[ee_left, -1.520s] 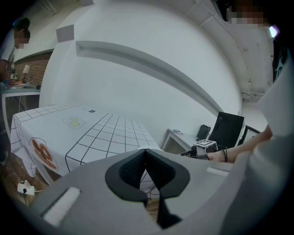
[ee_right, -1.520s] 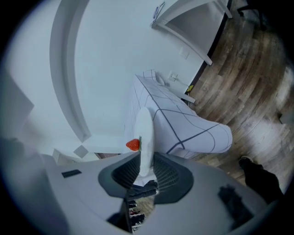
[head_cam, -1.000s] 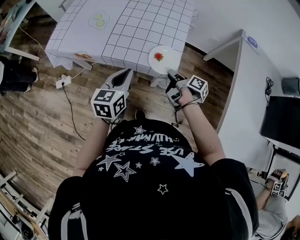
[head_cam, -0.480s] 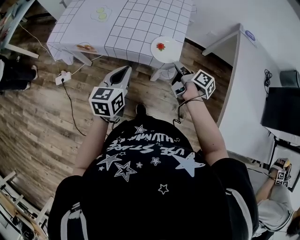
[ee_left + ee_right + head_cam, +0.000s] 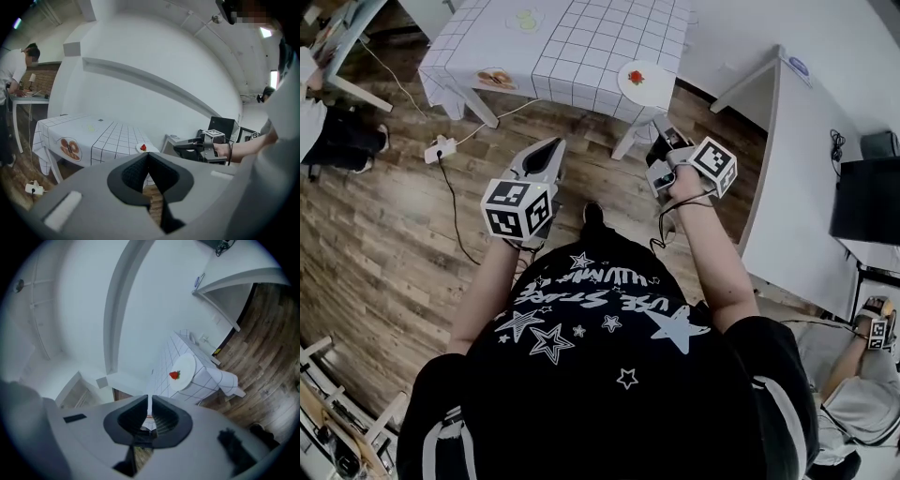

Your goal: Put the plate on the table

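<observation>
A white plate (image 5: 637,75) with a red strawberry on it lies on the near right corner of the table (image 5: 581,37), which has a white checked cloth. My right gripper (image 5: 664,141) is shut and empty, held over the wood floor well short of the plate. My left gripper (image 5: 550,147) is also shut and empty, further left and about level with the right one. The left gripper view shows the plate (image 5: 143,148) on the table's corner (image 5: 108,136) and the right gripper (image 5: 194,149) beside it. In the right gripper view the plate (image 5: 182,372) lies beyond the shut jaws.
A white power strip (image 5: 441,148) with its cable lies on the wood floor at left. A white counter (image 5: 797,159) runs along the right, with a dark monitor (image 5: 867,202) past it. A person stands at far left (image 5: 328,131), and another holds a gripper at lower right (image 5: 862,394).
My right gripper was at the plate's edge a second ago and has drawn back. The plate stays on the table corner. Both grippers and the view have backed away from the table.
</observation>
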The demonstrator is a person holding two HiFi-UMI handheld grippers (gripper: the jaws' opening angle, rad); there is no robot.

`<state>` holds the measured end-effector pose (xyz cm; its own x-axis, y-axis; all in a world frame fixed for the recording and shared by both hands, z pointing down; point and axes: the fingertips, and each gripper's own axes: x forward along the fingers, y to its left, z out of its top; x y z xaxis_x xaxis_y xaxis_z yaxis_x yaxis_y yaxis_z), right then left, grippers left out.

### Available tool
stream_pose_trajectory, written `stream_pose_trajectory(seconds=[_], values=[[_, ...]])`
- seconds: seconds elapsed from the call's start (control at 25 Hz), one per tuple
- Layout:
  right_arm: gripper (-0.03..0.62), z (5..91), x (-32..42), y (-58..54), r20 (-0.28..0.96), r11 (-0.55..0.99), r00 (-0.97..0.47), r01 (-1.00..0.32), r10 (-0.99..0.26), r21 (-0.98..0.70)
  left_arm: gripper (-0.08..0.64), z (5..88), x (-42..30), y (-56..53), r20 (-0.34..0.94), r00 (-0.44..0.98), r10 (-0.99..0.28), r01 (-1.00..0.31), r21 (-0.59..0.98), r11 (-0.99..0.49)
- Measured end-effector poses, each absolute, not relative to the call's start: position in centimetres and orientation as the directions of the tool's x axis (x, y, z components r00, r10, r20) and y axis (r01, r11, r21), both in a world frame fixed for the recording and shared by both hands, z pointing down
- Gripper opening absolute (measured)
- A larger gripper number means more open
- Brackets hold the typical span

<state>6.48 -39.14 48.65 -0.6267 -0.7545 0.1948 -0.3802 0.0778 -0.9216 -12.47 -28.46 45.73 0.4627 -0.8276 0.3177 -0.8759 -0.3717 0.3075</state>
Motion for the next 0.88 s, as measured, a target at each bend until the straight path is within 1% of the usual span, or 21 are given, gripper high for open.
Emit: stream_pose_trajectory(seconds=[0.2,0.36,0.64,0.88], values=[[0.026,47.9,4.8,-34.2,0.168,0.132,-0.655,-0.383,-0.737,-0.914,0.009,44.8,-15.3,-23.6,0.306,0.417,-0.856,-0.900,0.271,-0.341],[0.020,47.3,4.0,-29.2,0.137,0.178,-0.673,-0.377,-0.727,-0.909,0.009,44.2,-17.2,-19.1,0.298,0.391,-0.870,-0.908,0.280,-0.312],[0.017,46.8,4.3,-19.7,0.101,0.223,-0.692,-0.362,-0.715,-0.905,0.009,44.8,-15.3,-12.1,0.316,0.457,-0.831,-0.880,0.298,-0.370],[0.014,46.0,5.6,-12.5,0.089,0.274,-0.691,-0.397,-0.717,-0.876,0.009,45.0,-12.5,-7.5,0.301,0.528,-0.794,-0.838,0.337,-0.430]])
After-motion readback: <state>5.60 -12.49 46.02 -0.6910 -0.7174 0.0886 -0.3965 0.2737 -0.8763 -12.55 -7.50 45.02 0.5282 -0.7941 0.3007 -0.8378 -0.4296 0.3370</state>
